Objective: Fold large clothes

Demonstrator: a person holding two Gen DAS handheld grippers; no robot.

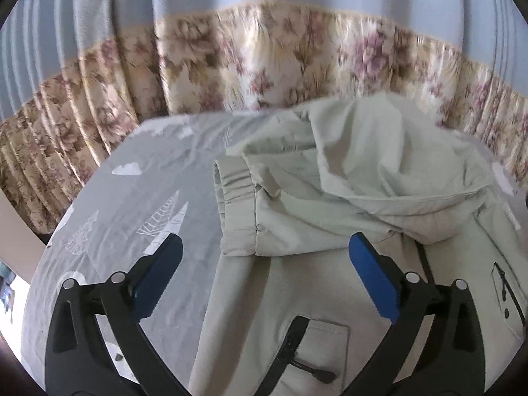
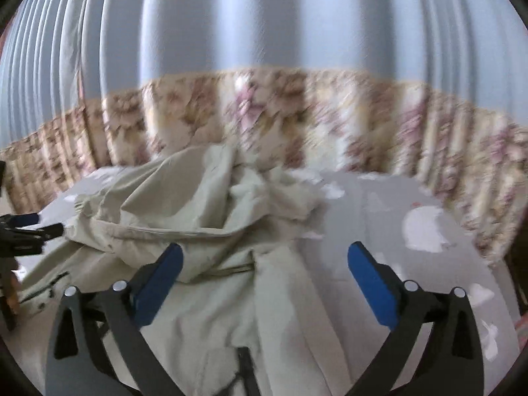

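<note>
Under both wide-open, empty grippers, left [image 1: 264, 254] and right [image 2: 264, 260], lies the pale jacket [image 1: 330, 181], fingers tipped down over it.

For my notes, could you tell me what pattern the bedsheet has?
Grey bedsheet with white trees and clouds, clearest in the left wrist view.

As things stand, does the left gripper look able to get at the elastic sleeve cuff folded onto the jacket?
Probably yes. The left gripper is open and empty, and the sleeve cuff lies on top of the jacket just ahead, between the lines of its fingers, with nothing over it.
</note>
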